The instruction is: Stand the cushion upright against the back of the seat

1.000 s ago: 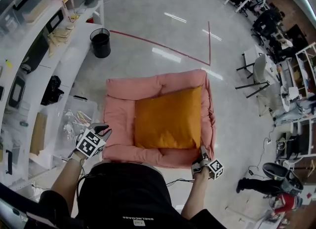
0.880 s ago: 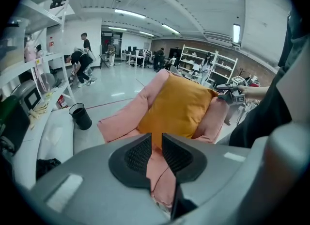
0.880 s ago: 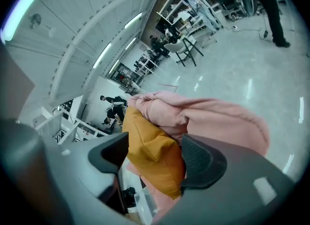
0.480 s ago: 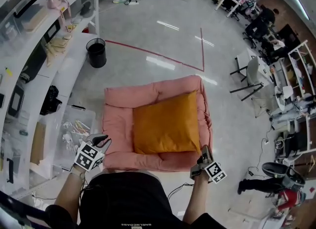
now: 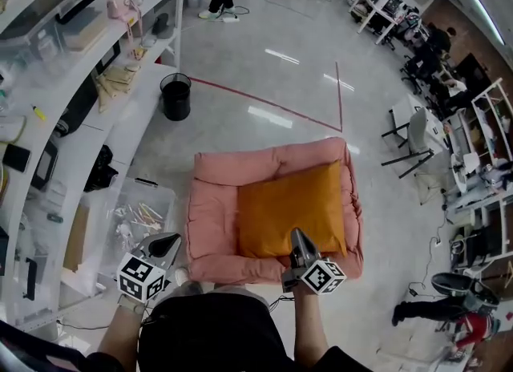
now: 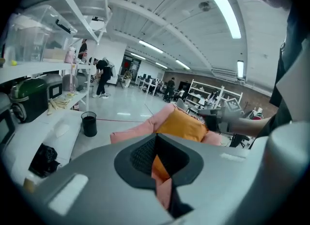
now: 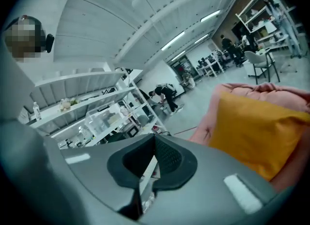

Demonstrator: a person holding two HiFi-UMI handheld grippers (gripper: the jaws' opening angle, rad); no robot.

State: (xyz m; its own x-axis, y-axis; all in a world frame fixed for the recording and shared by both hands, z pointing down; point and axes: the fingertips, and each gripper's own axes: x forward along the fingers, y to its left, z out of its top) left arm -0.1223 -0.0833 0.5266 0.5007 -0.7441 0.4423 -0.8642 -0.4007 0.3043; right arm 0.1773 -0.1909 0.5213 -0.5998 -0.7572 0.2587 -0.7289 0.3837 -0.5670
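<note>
In the head view, a pink seat (image 5: pixel 212 218) is seen on the shiny floor (image 5: pixel 264 66), and the orange cushion (image 5: pixel 292 210) is found inside it, set toward the right side with its far edge against the raised pink rim; from above it cannot be told whether it lies flat or leans. The left gripper (image 5: pixel 164 243) is held over the floor just off the seat's near left corner, beside a clear box (image 5: pixel 136 214), and nothing is carried by it. The right gripper (image 5: pixel 298 238) is held over the near edge of the cushion; whether contact is made cannot be told. A black bin (image 5: pixel 175 95) and a red line (image 5: pixel 264 102) are seen farther off, and shelves (image 5: pixel 48 82) run along the left. In the left gripper view, the fingers (image 6: pixel 140 153) are seen pressed together with nothing between them, and the cushion (image 6: pixel 181 124) is seen beyond them, raised on the pink seat (image 6: pixel 135 131). In the right gripper view, the fingers (image 7: pixel 169 156) are likewise closed on nothing, and the cushion (image 7: pixel 256 132) is seen off to the right, backed by the seat's rim (image 7: pixel 271 93).
</note>
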